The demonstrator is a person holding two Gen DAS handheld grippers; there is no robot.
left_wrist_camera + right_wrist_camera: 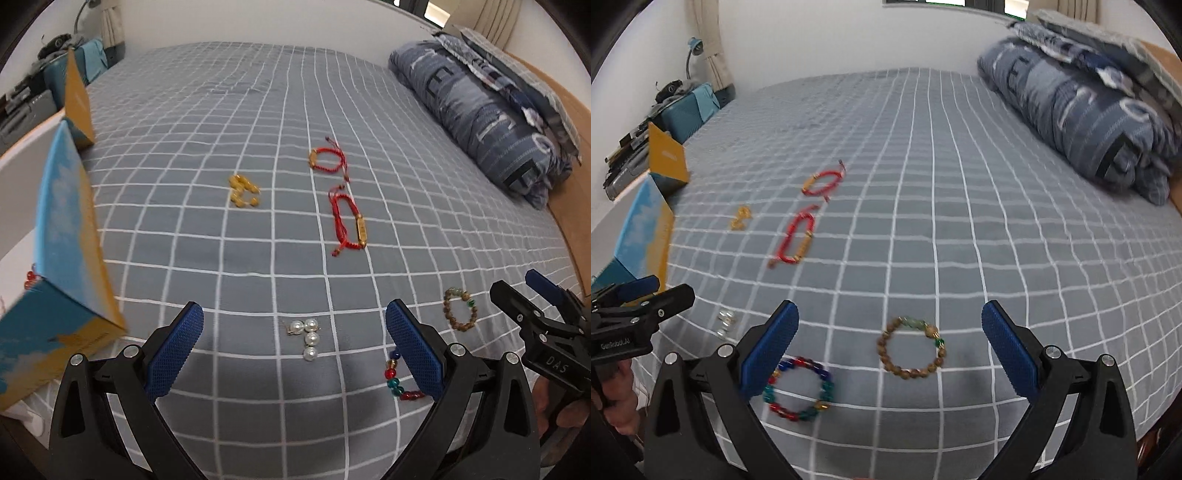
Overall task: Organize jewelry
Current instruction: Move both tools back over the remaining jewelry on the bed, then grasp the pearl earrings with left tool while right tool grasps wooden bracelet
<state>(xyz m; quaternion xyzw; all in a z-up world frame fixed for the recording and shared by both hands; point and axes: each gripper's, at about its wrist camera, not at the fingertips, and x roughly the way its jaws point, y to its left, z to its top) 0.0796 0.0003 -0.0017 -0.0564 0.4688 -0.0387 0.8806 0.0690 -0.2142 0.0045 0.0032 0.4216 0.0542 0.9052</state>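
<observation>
Jewelry lies on a grey checked bedsheet. In the left wrist view my left gripper is open and empty, with a pearl piece between its fingers. A coloured glass bead bracelet sits by its right finger, a wooden bead bracelet beyond. Two red cord bracelets and amber beads lie farther off. In the right wrist view my right gripper is open and empty around the wooden bracelet; the coloured bracelet is by its left finger.
An open blue and yellow box stands at the bed's left edge, also in the right wrist view. A folded blue duvet lies at the right. Cluttered shelves stand beyond the left edge.
</observation>
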